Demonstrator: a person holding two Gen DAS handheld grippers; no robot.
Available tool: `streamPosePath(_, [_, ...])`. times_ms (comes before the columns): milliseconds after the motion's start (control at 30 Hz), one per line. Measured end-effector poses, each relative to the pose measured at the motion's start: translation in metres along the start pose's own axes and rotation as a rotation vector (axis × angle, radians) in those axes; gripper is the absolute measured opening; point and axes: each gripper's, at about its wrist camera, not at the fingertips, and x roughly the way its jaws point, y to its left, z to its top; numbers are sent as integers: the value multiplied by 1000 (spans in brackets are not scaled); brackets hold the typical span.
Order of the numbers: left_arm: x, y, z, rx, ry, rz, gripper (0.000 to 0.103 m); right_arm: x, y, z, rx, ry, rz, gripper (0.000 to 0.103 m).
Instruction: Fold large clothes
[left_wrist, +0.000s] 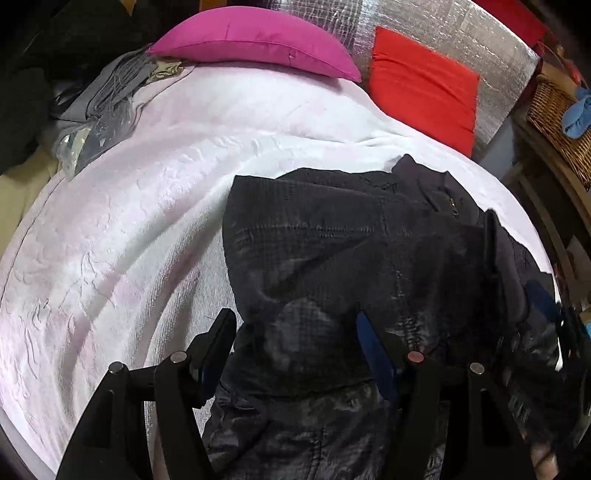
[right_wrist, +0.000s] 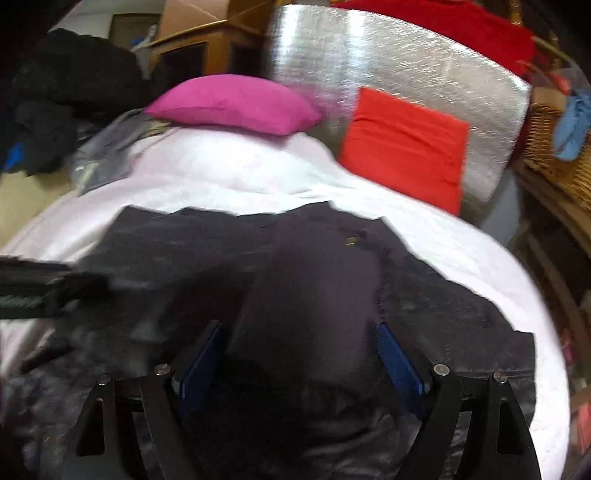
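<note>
Jacket (left_wrist: 332, 258) lay spread on the bed (left_wrist: 129, 240), below the pink pillow (left_wrist: 251, 40), flat for folding. Left gripper (left_wrist: 295, 332) and right gripper (right_wrist: 301, 343) hung over it, jaws spread, likely to take hold.

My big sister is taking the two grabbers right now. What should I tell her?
Left gripper: open, jaws wide, low over the near part of the black jacket, gripping nothing.
Right gripper: open too, a dark bulge of jacket between its fingers, not pinched.
The jacket lies on the white bedspread, collar and zip towards the pink pillow and red cushion.
Done: it looks partly folded, still lumpy.
Left: probably flatten it, fold it smaller.
</note>
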Motion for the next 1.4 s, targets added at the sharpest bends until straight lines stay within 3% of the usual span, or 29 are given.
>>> streamPosePath(133, [-4, -1, -1, 15, -11, 0, 69, -8, -66, -1, 320, -26, 46, 82])
streamPosePath(267, [-4, 1, 0, 4, -10, -1, 69, -24, -139, -15, 562, -36, 1, 82])
streamPosePath(367, [-3, -2, 0, 9, -13, 2, 69, -15, -196, -43, 827, 19, 228, 82])
streamPosePath(433, [-3, -4, 0, 12, -14, -3, 69, -3, -213, -54, 926, 47, 321, 83])
streamPosePath(567, [-4, -10, -1, 36, -28, -12, 69, 29, -221, -66, 984, 145, 398, 83])
streamPosePath(667, [-5, -9, -1, 45, -36, -4, 69, 36, -228, -73, 1042, 170, 439, 79])
streamPosePath(767, [-4, -4, 0, 31, -41, 1, 65, 29, -236, -78, 1111, 201, 448, 67])
streamPosePath(800, [-4, -4, 0, 30, -43, 2, 60, 27, -236, -80, 1124, 222, 458, 66])
streamPosePath(900, [-5, -5, 1, 24, -49, -3, 58, 31, -232, -89, 1143, 300, 413, 66])
streamPosePath(967, [-5, -9, 1, 33, -51, -2, 58, 38, -228, -88, 1141, 295, 382, 66])
streamPosePath(1133, [1, -18, -4, 69, -36, 16, 65, 57, -217, -82, 1144, 170, 417, 66])
streamPosePath(1167, [2, -19, -4, 74, -34, 18, 65, 58, -215, -84, 1150, 129, 421, 56])
streamPosePath(1200, [3, -19, -4, 75, -33, 22, 65, 58, -215, -86, 1151, 114, 411, 27])
streamPosePath(1300, [3, -18, -4, 67, -29, 16, 65, 64, -218, -90, 1168, 109, 409, 16])
streamPosePath(1400, [1, -16, -4, 60, -32, 15, 65, 45, -226, -82, 1139, 53, 372, 13])
